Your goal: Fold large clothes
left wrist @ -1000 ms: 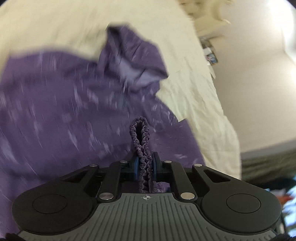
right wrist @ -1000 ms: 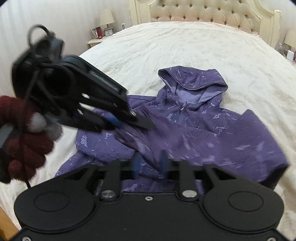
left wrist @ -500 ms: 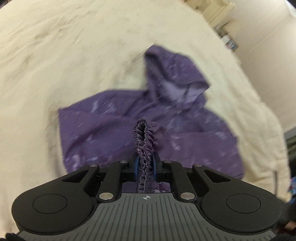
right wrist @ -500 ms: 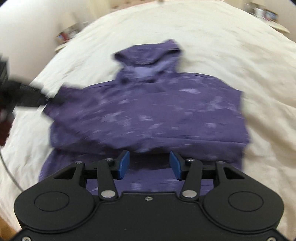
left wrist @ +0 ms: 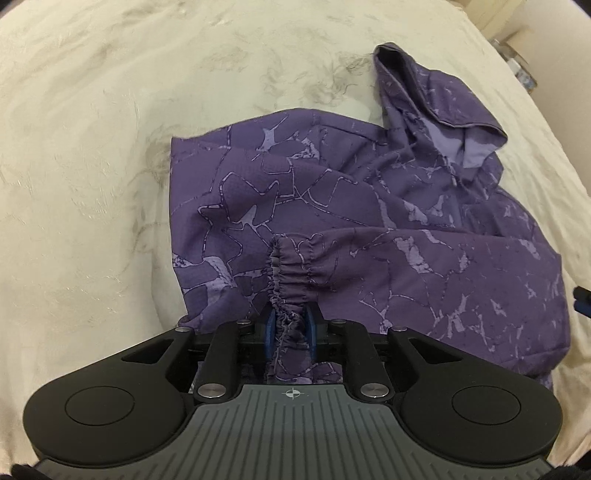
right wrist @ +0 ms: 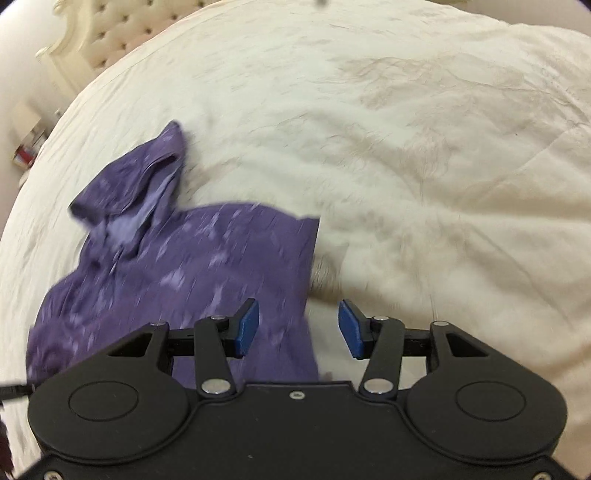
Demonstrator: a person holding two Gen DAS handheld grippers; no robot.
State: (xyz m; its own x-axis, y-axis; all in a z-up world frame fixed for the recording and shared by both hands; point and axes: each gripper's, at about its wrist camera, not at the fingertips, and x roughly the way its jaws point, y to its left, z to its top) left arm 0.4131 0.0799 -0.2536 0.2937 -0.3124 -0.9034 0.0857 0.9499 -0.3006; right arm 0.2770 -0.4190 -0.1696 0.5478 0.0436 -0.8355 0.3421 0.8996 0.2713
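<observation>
A purple hoodie [left wrist: 369, 206] with a pale crackle print lies on the cream bedspread [left wrist: 92, 147], hood [left wrist: 436, 110] at the upper right. One sleeve is folded across its body. My left gripper [left wrist: 290, 326] holds that sleeve's elastic cuff [left wrist: 291, 273] between its blue pads, low over the garment, and its jaws are opening. In the right wrist view the hoodie [right wrist: 207, 258] is blurred at the lower left. My right gripper [right wrist: 297, 325] is open and holds nothing, hanging over the hoodie's right side edge and the bedspread [right wrist: 424, 147].
A tufted cream headboard [right wrist: 110, 33] stands at the upper left, with a nightstand [right wrist: 26, 147] beside the bed. Wrinkled bedspread stretches to the right of the hoodie. A blue-tipped piece of the other gripper [left wrist: 581, 301] pokes in at the right edge.
My left gripper has come down and laid the sleeve across the hoodie's body, with the cuff still between its pads. My right gripper has swung across to the garment's right edge, jaws apart.
</observation>
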